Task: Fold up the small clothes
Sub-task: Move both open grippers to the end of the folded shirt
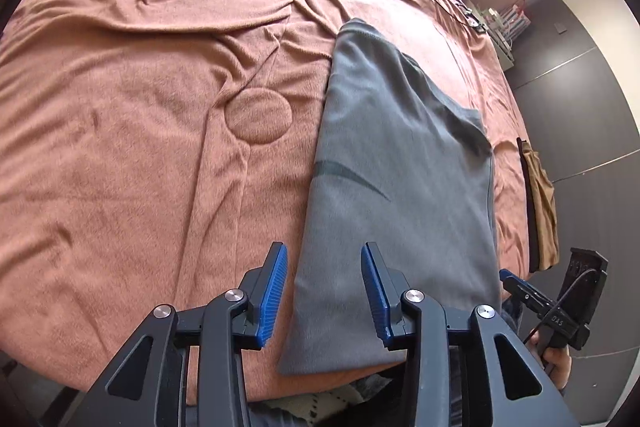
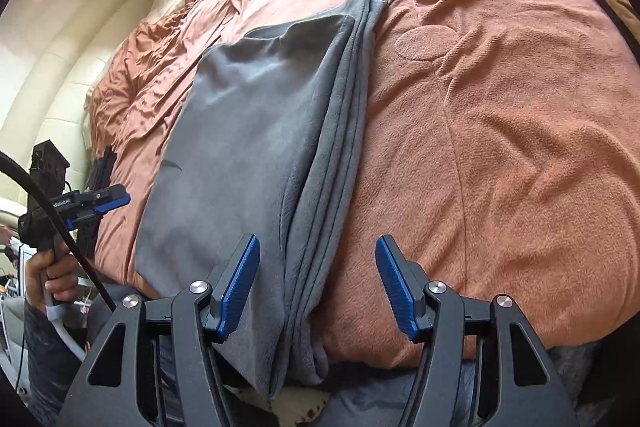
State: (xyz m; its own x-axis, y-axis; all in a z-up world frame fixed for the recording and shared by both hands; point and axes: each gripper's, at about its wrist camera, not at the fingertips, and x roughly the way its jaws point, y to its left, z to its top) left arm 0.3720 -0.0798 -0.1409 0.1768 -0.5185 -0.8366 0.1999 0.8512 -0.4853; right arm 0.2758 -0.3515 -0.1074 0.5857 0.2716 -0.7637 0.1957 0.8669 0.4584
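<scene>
Both grippers point down at a slant toward the bed. The left gripper (image 1: 324,291) hangs over the near left corner of the gray shirt (image 1: 400,187). Its two blue pads (image 1: 274,293) stand partly apart. The left edge of the shirt lies under the gap between them, but the pads do not seem to press on the cloth. It holds nothing.

The right gripper (image 2: 318,285) hangs over the near right edge of the gray shirt (image 2: 256,131). Its blue pads (image 2: 240,283) stand a bit wider apart. The folded layers of the shirt's edge run right under the gap. The left pad sits just over the cloth, and it is hard to tell if it touches. The right pad is over the bare blanket. Nothing is gripped.

In the right wrist view, a hand (image 2: 50,275) on the far left side grips the handle of the other gripper, with a black cable running past it.

The gray shirt is folded into a long strip. It lies flat on the orange blanket (image 1: 120,147), running from the near edge of the bed toward the far side. A brown cloth (image 1: 542,199) lies at the right edge of the bed, well apart from the shirt.
</scene>
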